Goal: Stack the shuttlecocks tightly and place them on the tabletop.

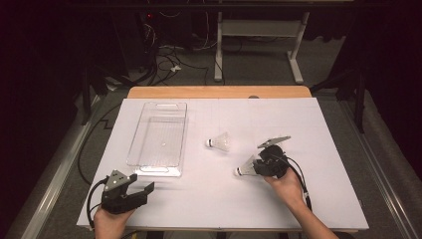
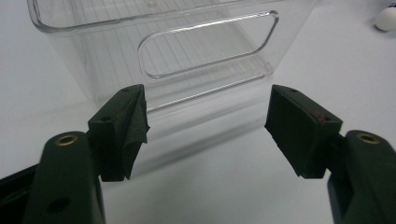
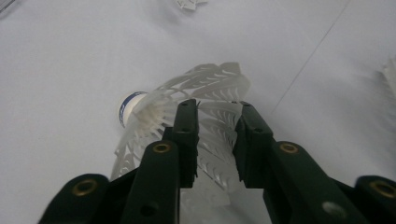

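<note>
Shuttlecock between jaws of right hand-held gripper, narrowly parted, skirt pinched.

Black jaws straddle the white shuttlecock's feather skirt.

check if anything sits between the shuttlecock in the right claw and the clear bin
Nothing visible blocks it. The held shuttlecock has bare white table leftward to the clear bin. The second shuttlecock lies beyond that line, off to its far side.

We take this for a lab; our white-covered table, loose floor cables, bare desk frame, dark surround
</note>
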### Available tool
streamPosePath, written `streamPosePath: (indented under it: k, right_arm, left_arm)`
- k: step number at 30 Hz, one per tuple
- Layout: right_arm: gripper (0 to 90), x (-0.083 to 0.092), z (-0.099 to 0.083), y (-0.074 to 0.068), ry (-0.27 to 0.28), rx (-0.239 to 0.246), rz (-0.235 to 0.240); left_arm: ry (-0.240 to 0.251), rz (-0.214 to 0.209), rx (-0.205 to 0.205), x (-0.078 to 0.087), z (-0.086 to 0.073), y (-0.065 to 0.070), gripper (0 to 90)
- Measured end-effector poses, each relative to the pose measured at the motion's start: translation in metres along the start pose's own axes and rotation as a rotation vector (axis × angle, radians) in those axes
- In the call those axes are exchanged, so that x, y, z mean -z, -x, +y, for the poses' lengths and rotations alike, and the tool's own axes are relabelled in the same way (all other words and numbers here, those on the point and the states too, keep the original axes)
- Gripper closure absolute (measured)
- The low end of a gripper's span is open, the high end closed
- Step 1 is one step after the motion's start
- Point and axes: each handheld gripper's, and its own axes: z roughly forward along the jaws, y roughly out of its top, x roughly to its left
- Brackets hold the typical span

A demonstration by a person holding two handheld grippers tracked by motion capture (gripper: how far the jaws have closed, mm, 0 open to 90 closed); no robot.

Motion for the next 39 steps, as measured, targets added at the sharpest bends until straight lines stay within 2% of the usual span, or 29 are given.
streamPosePath:
  k: [7, 12, 19, 39]
  right_arm:
    - [63.6, 0.003, 0.0, 0.0, 0.0, 0.01, -0.017]
    - [60.5, 0.006, -0.001, 0.003, 0.005, -0.001, -0.023]
    - [59.2, 0.012, -0.002, 0.006, 0.025, -0.008, -0.031]
    - [58.9, 0.028, -0.011, 0.014, 0.054, -0.031, -0.037]
  left_arm:
    - [-0.005, -0.001, -0.01, -0.001, 0.0, 0.002, 30.4]
    - [-0.004, -0.002, -0.008, -0.001, 0.0, 0.002, 30.3]
    - [-0.006, -0.01, -0.015, -0.002, 0.0, 0.006, 30.4]
    - [-0.007, -0.013, -0.005, -0.003, 0.0, 0.005, 30.3]
